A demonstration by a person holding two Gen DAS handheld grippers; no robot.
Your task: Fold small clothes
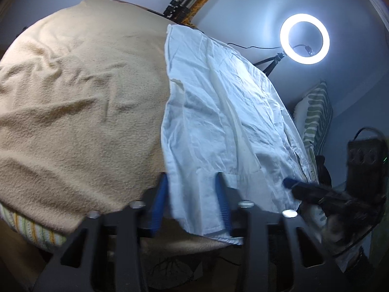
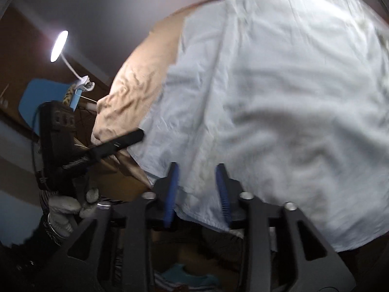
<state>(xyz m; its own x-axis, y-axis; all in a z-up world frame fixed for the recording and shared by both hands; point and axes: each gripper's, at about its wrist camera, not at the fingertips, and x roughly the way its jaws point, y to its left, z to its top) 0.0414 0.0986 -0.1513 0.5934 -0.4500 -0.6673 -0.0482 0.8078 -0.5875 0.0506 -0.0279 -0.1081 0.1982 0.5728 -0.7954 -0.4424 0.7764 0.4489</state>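
Blue-padded fingers of the left tool (image 1: 193, 189) stand apart at the near hem of the white garment (image 1: 218, 112), cloth lying between them; whether they pinch it cannot be told. In the right wrist view the right tool (image 2: 198, 182) sits likewise at the near edge of the white garment (image 2: 279, 109), fingers spread with fabric between. Each view catches the other tool at the side: the right one touching the cloth's near right corner, the left one with a gloved hand (image 2: 65, 209) holding it. Beyond, the garment lies spread over a beige blanket (image 1: 73, 97). Farther off, only the left view shows a ring light (image 1: 304, 39) and a striped pillow (image 1: 316, 112); only the right shows a desk lamp (image 2: 59, 45).
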